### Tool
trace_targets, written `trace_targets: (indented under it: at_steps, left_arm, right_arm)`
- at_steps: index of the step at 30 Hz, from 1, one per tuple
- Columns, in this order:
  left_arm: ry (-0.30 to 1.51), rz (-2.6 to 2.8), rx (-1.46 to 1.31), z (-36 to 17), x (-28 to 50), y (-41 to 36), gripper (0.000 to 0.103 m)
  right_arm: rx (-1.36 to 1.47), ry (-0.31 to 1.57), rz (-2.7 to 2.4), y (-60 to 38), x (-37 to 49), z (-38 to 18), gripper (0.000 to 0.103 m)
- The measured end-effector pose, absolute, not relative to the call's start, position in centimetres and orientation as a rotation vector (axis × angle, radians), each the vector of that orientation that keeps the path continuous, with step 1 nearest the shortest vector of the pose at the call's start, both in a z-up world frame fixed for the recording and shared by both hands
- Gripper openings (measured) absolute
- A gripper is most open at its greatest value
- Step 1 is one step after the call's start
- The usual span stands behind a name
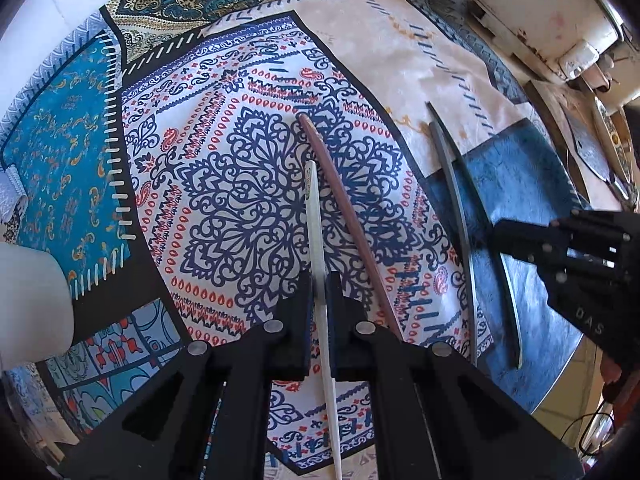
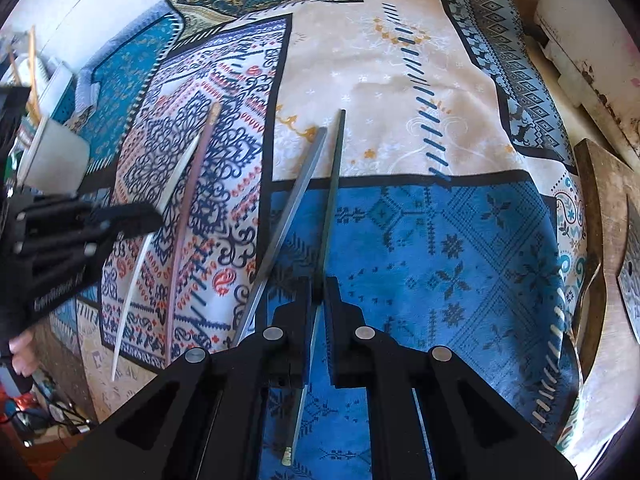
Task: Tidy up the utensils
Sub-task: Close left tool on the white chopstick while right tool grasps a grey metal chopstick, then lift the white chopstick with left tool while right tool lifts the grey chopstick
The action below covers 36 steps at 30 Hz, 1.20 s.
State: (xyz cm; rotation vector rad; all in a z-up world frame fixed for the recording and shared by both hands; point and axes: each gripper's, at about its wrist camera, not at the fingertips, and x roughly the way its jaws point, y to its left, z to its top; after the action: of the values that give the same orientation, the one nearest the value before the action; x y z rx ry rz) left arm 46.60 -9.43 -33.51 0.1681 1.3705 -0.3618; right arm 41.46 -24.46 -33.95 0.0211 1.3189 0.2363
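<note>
Lying on patterned cloth — slim white chopstick, brown one.

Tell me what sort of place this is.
Probably a home table, perhaps for dining. A patchwork-print tablecloth covers it, four loose chopsticks lie on top, such as the white chopstick and the dark chopstick, and a white cup holding sticks stands at one side.

Printed cloth (matt, slightly creased); glossy white chopstick, matt dark chopstick.
</note>
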Motion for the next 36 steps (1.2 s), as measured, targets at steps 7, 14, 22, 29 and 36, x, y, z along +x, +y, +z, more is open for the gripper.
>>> trace_targets:
  at_steps: [7, 14, 22, 29, 36]
  left_arm:
    - [1.347, -0.383, 0.254, -33.6, 46.5, -10.8, 0.005]
    - [1.317, -0.352, 0.258, -32.7, 45.8, -10.5, 0.004]
    - [1.165, -0.308, 0.279, -28.3, 44.2, -9.7, 0.004]
    - [1.061, -0.271, 0.224, -24.5, 43.0, -7.0, 0.004]
    - [0.977, -0.232, 0.122, -20.4, 41.7, -3.4, 0.003]
  right_arm:
    - [-0.016, 1.309, 0.233, -22.9, 42.6, -34.1, 0.007]
    - [0.064, 1.299, 0.227, -23.0, 43.3, -33.3, 0.005]
    - [0.073, 1.22, 0.241, -23.3, 42.5, -30.2, 0.005]
    - [0.058, 1.117, 0.282, -21.1, 42.5, -26.6, 0.004]
    - [0.018, 1.031, 0.348, -18.5, 42.3, -23.0, 0.001]
